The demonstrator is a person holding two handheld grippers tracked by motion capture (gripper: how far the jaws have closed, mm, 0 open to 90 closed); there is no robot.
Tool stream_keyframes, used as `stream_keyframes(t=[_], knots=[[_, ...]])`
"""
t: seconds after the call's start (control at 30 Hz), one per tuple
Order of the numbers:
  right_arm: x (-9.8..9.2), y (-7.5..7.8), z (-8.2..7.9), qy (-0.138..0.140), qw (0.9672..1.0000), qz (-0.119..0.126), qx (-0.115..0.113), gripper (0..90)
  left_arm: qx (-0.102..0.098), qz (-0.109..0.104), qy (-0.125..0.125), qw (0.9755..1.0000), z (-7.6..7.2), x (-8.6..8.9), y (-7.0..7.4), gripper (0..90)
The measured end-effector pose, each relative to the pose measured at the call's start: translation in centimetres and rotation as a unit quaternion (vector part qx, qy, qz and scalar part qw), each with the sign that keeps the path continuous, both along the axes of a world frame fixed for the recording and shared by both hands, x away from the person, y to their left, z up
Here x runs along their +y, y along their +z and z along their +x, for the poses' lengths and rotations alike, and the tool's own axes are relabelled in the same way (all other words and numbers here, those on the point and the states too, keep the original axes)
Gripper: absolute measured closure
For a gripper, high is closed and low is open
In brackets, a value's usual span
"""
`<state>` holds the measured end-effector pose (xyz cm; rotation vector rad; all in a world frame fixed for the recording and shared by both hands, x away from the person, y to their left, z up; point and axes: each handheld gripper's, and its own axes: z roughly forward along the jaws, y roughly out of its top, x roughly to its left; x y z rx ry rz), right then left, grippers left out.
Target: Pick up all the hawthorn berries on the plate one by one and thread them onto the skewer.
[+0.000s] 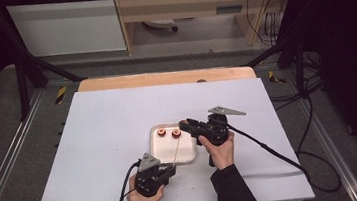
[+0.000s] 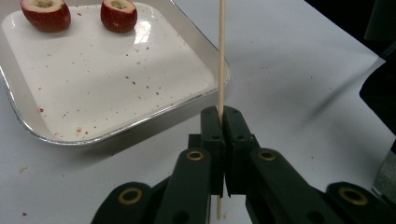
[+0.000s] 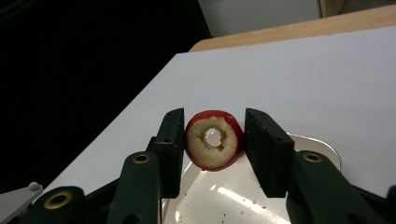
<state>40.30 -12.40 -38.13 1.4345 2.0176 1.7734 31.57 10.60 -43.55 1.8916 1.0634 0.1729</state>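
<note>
The work in hand is threading cored fruit onto a stick. The left gripper [image 2: 220, 116] is clamped on a thin wooden skewer [image 2: 221, 56] at the tray's [image 2: 28, 119] near right corner, its tip rising over the rim. The right gripper [image 3: 214, 140] pinches a red fruit ring [image 3: 213, 139] above the tray's right edge, hole facing out. Two more pieces [image 2: 45, 14] sit at the far edge. Next, I judge, hole and tip must line up.

Two fruit pieces [image 2: 79, 15] in tray [image 2: 28, 119]
</note>
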Motion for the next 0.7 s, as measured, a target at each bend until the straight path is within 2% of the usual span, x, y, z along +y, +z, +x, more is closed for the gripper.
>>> stream_keyframes(t=[0.03, 0.07, 0.1, 0.2, 0.3, 0.4, 0.7], knots=[[0.0, 0.0, 0.0, 0.0, 1.0, 0.0, 0.0, 59.9, 0.0, 0.0, 0.0, 1.0, 0.0, 0.0, 0.0, 88.2], [0.1, 0.0, -0.2, -0.003, 0.9999, 0.007, -0.014, 59.9, 0.002, -0.007, 0.003, 1.0, 0.1, -0.1, 0.0, 88.3], [0.1, 0.0, -0.2, -0.003, 0.9999, 0.007, -0.014, 59.9, 0.006, -0.011, 0.002, 0.9999, 0.1, -0.2, 0.0, 88.3], [0.3, 0.0, -0.6, -0.007, 0.9991, 0.023, -0.034, 60.0, 0.002, -0.011, 0.005, 0.9999, 0.2, -0.7, 0.2, 88.3], [0.4, -0.1, -0.8, -0.009, 0.9985, 0.033, -0.042, 60.0, 0.002, -0.014, 0.007, 0.9999, 0.4, -0.8, 0.3, 88.3], [0.5, -0.1, -1.0, -0.01, 0.9981, 0.038, -0.047, 60.0, 0.006, -0.023, 0.01, 0.9997, 0.5, -0.9, 0.4, 88.3], [0.6, -0.1, -1.4, -0.011, 0.9971, 0.052, -0.053, 60.0, 0.002, -0.032, 0.017, 0.9993, 0.5, -0.8, 0.6, 88.3]])
